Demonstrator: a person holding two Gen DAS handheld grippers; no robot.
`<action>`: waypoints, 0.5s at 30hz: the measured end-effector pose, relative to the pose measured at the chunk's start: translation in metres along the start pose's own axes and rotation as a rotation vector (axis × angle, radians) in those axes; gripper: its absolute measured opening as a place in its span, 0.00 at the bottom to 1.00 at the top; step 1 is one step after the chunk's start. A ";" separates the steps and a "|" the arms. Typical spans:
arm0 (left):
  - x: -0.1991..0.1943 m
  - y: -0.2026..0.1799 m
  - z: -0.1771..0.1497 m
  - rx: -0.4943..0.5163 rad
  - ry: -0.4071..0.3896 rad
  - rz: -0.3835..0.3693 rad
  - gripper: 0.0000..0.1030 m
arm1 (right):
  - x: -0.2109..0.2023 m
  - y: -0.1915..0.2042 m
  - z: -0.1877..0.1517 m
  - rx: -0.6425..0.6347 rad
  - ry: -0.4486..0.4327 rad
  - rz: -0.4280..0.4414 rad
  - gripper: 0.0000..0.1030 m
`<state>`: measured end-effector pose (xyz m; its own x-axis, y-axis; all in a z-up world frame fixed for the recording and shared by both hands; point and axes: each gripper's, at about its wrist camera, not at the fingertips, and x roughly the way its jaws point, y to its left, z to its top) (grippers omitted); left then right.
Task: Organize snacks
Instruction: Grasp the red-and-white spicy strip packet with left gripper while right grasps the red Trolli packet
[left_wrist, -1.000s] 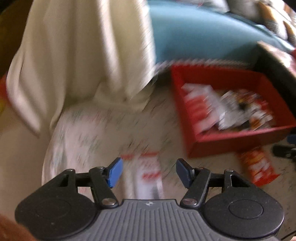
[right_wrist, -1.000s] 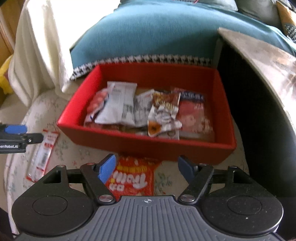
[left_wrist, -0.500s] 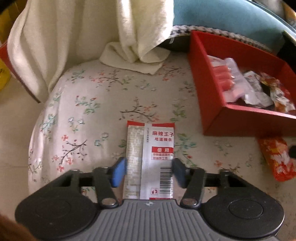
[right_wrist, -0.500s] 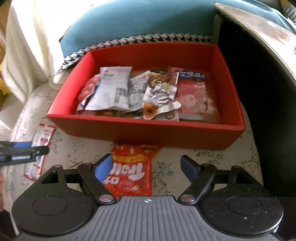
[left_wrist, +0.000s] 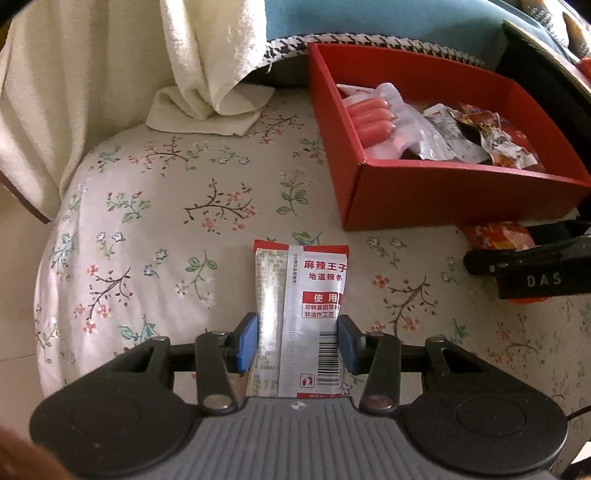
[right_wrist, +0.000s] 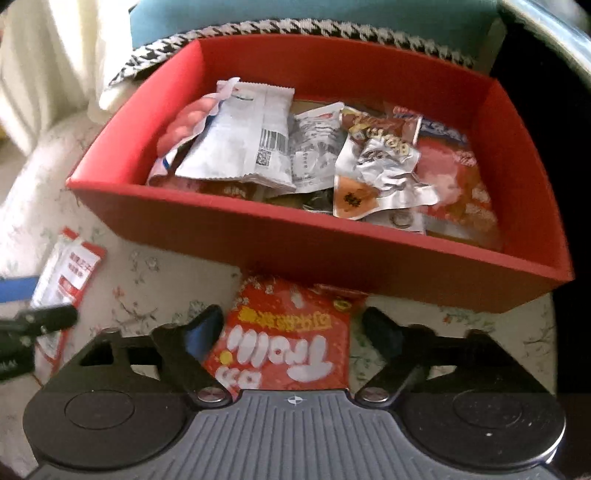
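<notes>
A white and red snack packet (left_wrist: 299, 295) lies flat on the floral cushion (left_wrist: 166, 221). My left gripper (left_wrist: 297, 341) straddles its near half. The jaws are closing and the blue pads (left_wrist: 246, 343) stand right at its two long edges without bending it. In the right wrist view my right gripper (right_wrist: 293, 328) is over an orange-red packet (right_wrist: 284, 354) just in front of the red box (right_wrist: 295, 243). Its jaws are closing with the packet between them; a gap shows on the right side. The red box holds several packets and pink sausages (left_wrist: 369, 118).
A cream towel (left_wrist: 207, 74) hangs at the back left, over a teal cushion (left_wrist: 369, 18) behind the box. A dark table (right_wrist: 535, 55) rises to the right of the box. The cushion's rounded edge drops off at the left. My right gripper (left_wrist: 524, 269) shows at the left wrist view's right edge.
Both grippers have come down closer to their packets. The left jaws narrowed onto the white packet's edges. The right jaws narrowed around the orange-red packet.
</notes>
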<state>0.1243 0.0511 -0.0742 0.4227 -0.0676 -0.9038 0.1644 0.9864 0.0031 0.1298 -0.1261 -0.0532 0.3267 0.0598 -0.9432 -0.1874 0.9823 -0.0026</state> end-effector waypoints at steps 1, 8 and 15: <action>0.000 0.000 -0.001 0.003 -0.001 -0.003 0.37 | -0.004 -0.004 -0.003 0.003 0.005 0.008 0.69; -0.008 -0.001 -0.008 0.014 0.014 -0.064 0.37 | -0.028 -0.020 -0.038 0.033 0.073 0.112 0.61; -0.026 -0.016 -0.011 0.036 0.001 -0.150 0.37 | -0.069 -0.029 -0.062 0.127 -0.005 0.240 0.61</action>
<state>0.1010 0.0391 -0.0557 0.3903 -0.2137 -0.8955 0.2573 0.9593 -0.1168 0.0554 -0.1694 -0.0090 0.2913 0.2943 -0.9102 -0.1425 0.9542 0.2629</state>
